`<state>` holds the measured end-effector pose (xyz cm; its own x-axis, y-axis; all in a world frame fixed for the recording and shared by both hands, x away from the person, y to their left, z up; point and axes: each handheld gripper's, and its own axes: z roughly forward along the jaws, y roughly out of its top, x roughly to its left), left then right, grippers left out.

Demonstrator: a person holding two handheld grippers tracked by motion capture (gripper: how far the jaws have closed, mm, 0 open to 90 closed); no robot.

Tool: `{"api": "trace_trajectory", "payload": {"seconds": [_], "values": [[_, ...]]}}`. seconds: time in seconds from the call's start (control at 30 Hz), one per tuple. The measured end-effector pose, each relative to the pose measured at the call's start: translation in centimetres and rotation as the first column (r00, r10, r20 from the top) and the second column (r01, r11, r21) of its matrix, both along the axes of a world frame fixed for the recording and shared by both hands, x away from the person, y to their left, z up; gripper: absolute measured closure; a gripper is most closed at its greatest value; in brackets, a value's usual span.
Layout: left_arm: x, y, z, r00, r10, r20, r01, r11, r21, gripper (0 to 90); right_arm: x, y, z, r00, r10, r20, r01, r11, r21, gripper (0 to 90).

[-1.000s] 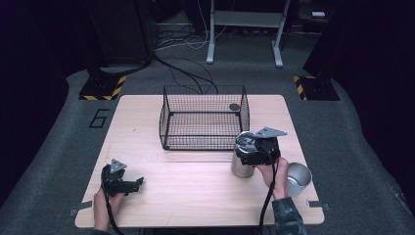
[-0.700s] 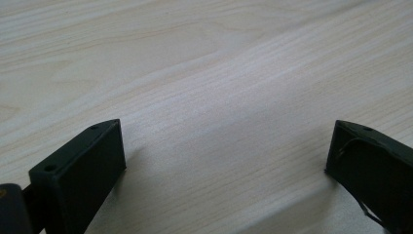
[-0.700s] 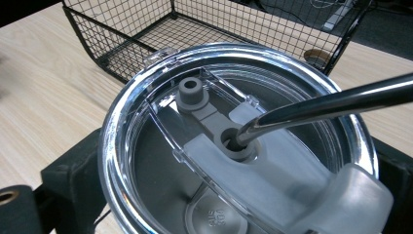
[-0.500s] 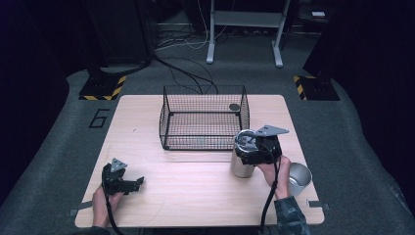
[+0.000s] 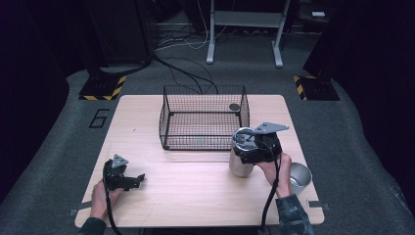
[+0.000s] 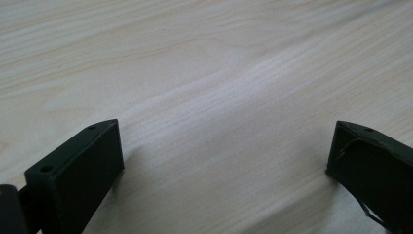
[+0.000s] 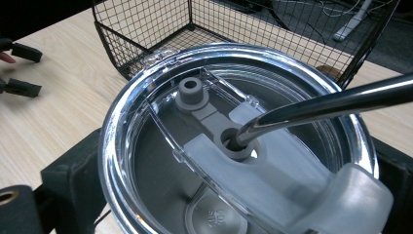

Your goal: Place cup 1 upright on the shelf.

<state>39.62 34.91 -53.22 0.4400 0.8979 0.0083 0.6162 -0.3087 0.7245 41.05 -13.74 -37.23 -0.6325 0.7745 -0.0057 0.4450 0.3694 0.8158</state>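
Observation:
A steel tumbler with a clear lid stands on the wooden table, right of centre. A metal straw passes through the lid's hole. My right gripper is shut on the tumbler just under its rim, one black jaw on each side in the right gripper view. My left gripper rests low over the table's front left, open, with bare wood between its jaws. Its two jaw tips also show far off in the right gripper view.
A black wire basket stands at the table's back centre, just behind the tumbler. A small dark round object lies by its far right corner. A second steel cup stands near the right hand. Cables and stands cover the floor beyond.

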Motion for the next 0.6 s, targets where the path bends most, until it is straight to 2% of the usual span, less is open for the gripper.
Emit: {"api": "trace_trajectory", "payload": {"seconds": [0.2,0.6], "values": [[0.6,0.1,0.0,1.0,-0.002,0.0,0.002,1.0,-0.001,0.0,0.0,0.4,0.7,1.0,0.008,0.0,-0.008,1.0,0.013,3.6],[0.6,0.1,0.0,1.0,-0.006,-0.001,0.006,1.0,0.004,0.0,0.0,1.8,1.9,0.9989,0.047,0.005,-0.047,0.999,0.013,3.6]]}}
